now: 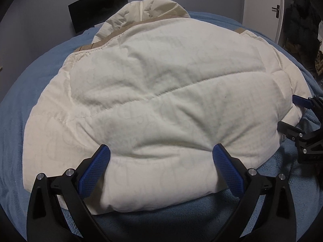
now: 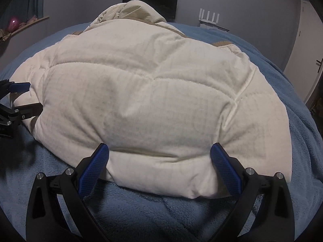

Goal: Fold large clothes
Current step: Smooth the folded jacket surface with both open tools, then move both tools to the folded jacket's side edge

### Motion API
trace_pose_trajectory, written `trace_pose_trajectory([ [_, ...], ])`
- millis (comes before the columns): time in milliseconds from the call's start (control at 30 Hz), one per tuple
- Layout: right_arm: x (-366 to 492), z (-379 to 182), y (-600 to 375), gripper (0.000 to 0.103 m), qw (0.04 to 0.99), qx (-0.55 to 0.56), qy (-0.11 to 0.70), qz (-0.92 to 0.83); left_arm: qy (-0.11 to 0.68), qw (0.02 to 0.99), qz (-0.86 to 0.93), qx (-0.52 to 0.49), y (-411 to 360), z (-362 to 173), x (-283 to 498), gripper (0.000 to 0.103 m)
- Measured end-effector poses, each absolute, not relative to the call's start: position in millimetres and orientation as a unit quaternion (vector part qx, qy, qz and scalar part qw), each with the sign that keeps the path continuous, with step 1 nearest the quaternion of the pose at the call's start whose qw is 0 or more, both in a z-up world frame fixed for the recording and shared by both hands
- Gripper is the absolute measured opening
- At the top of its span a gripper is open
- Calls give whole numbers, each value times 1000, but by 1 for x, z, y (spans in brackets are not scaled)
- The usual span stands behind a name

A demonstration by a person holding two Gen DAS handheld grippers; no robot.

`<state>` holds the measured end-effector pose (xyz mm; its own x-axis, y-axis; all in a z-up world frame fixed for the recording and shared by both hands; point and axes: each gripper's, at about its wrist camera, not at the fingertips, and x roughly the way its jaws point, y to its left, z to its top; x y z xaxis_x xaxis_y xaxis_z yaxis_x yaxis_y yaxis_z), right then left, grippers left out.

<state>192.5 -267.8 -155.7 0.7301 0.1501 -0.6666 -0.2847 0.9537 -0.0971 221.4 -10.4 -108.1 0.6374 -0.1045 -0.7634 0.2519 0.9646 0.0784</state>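
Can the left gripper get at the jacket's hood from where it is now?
Probably not directly. The left gripper sits open at the near hem of the jacket, and the hood lies at the far end, with the whole puffy body between them. It would have to travel over or around.

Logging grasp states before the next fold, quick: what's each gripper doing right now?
Left gripper: open, fingers straddling the near edge of the cream puffer jacket, not clamped.
Right gripper: open, likewise straddling the jacket's edge.

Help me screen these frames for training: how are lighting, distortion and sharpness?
Left wrist view: dim, bluish light, strong fisheye bulge with dark corners, cream puffer jacket fairly sharp. Right wrist view: equally dim and bulged, jacket slightly softer, blue blanket shadowed near the lens.
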Motion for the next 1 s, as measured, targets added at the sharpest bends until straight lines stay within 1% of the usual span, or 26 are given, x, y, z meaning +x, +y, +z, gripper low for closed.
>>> trace_pose_trajectory([
  [133, 187, -145, -269, 97, 930, -88, 337, 120, 417, 899, -101, 85, -9, -105, 222, 98],
  [233, 179, -127, -283, 96, 947, -71, 291, 114, 414, 902, -106, 65, 1, -87, 223, 97],
  [300, 186, -118, -300, 96, 954, -56, 284, 84, 396, 912, -99, 41, 16, -71, 225, 97],
  [400, 201, -115, -327, 96, 954, -29, 295, 43, 383, 922, -60, 1, 50, -55, 235, 96],
  [500, 215, -124, -352, 97, 947, -2, 320, 19, 395, 918, -7, -41, 91, -58, 249, 96],
  [533, 220, -129, -359, 97, 942, 9, 334, 19, 406, 913, 5, -44, 100, -65, 253, 96],
  [600, 225, -129, -368, 97, 937, 35, 346, 32, 435, 900, 21, -13, 106, -81, 262, 98],
  [667, 230, -116, -373, 97, 939, 42, 338, 35, 438, 899, 7, -16, 111, -79, 267, 97],
  [767, 244, -92, -383, 97, 945, 41, 321, 57, 425, 904, -30, -42, 128, -57, 283, 97],
  [900, 276, -78, -392, 97, 936, 32, 340, 90, 427, 901, -72, -32, 152, -38, 316, 97],
  [1000, 303, -81, -398, 97, 927, 23, 362, 96, 437, 896, -73, -29, 167, -45, 336, 95],
])
